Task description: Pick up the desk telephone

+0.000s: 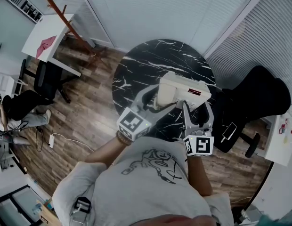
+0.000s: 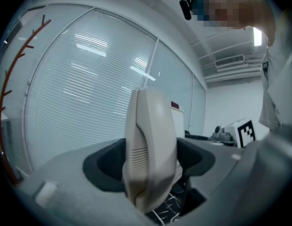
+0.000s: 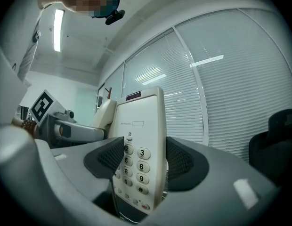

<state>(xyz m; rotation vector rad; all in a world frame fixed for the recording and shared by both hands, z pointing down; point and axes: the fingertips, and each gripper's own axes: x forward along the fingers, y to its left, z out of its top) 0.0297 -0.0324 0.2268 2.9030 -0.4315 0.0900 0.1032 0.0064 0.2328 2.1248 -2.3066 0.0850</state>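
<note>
A cream desk telephone (image 1: 181,91) is held between both grippers over the round black marble table (image 1: 136,69). My left gripper (image 1: 158,101) comes in from the left and is shut on the handset side. In the left gripper view the handset (image 2: 150,145) fills the gap between the dark pads (image 2: 106,166). My right gripper (image 1: 197,108) grips the keypad side. In the right gripper view the keypad body (image 3: 139,145) stands between the ribbed pads (image 3: 180,161), which press on its edges. Marble shows under the handset, so the telephone appears to be off the table.
A black office chair (image 1: 259,98) stands to the right of the table, with a small phone-like slab (image 1: 229,131) near it. A white desk (image 1: 47,39) and a red-brown coat stand (image 1: 66,18) are at the upper left. Blinds cover the far walls, over a wood floor.
</note>
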